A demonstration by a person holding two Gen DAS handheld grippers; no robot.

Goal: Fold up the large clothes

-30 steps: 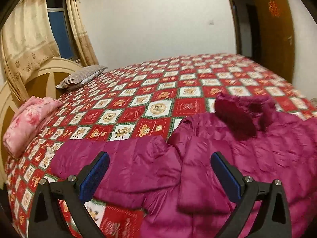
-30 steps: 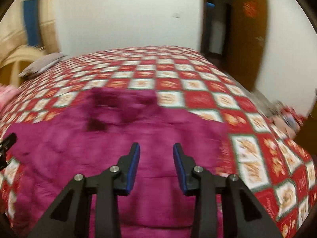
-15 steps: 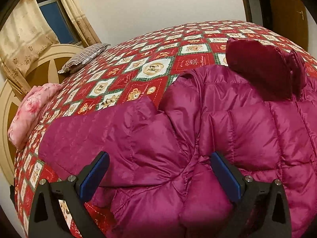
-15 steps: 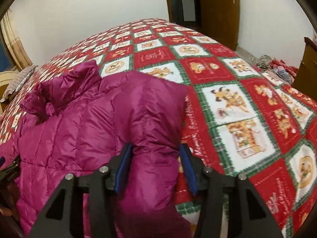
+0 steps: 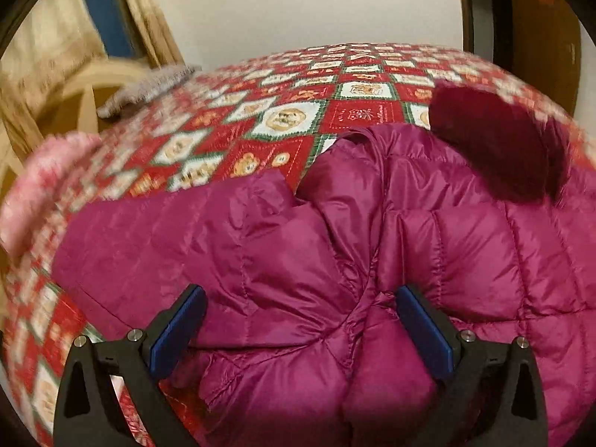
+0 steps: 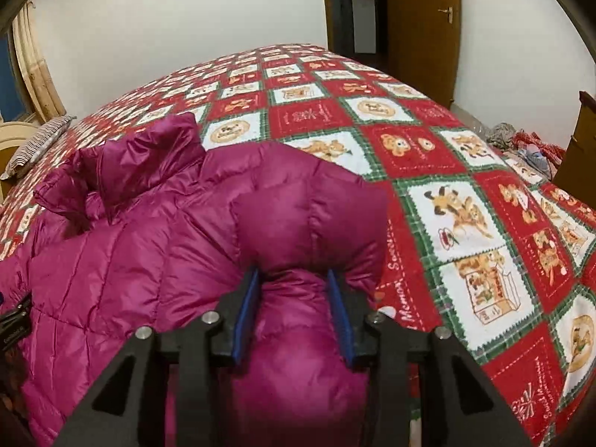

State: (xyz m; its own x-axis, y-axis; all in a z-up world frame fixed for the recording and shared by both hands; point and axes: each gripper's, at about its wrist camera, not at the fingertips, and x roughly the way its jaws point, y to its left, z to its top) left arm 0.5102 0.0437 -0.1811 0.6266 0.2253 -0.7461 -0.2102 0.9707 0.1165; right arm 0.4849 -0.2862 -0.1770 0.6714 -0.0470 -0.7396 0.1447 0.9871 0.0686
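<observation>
A magenta quilted down jacket lies on the bed, hood toward the far side. Its left sleeve stretches out to the left. My left gripper is wide open, low over the jacket where the sleeve meets the body, with nothing between its pads. In the right wrist view the jacket fills the left side. My right gripper is shut on a puffy fold of the jacket's right edge, which bulges up between the blue pads.
The bed has a red, white and green patchwork quilt. A striped pillow and a pink folded blanket lie at the headboard end on the left. A wooden door stands behind the bed; clutter lies on the floor at right.
My right gripper has closed tighter on the jacket's right edge and the fold has bunched up. My left gripper stays open and has shifted slightly over the sleeve joint.
</observation>
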